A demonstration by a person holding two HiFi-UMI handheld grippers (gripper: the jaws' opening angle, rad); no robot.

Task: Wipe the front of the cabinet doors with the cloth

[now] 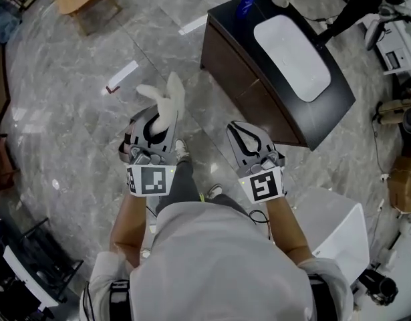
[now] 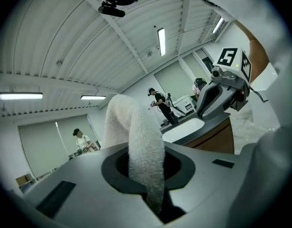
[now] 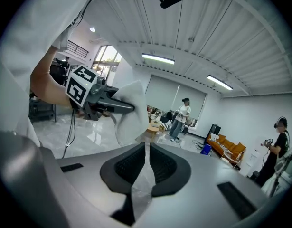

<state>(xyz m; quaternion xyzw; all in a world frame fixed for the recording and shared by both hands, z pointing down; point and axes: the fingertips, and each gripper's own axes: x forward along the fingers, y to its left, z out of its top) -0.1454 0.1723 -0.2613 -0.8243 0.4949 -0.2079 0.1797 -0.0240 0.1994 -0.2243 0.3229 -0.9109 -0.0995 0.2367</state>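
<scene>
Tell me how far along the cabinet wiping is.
Done: cloth gripped in the left hand-held gripper. In hand: nothing touches the cabinet; both are held apart from it. Left: wiping the door fronts, apparently all of it. The right hand-held gripper is shut, empty.

White fluffy cloth point(image 1: 168, 99) in left hand-held gripper point(image 1: 154, 122), apart from brown cabinet doors point(image 1: 252, 95)

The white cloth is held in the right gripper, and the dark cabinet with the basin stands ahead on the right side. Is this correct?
Not quite. The white cloth is clamped in the left gripper, as the left gripper view shows; the right gripper is shut on nothing. The dark cabinet does stand ahead on the right.
</scene>
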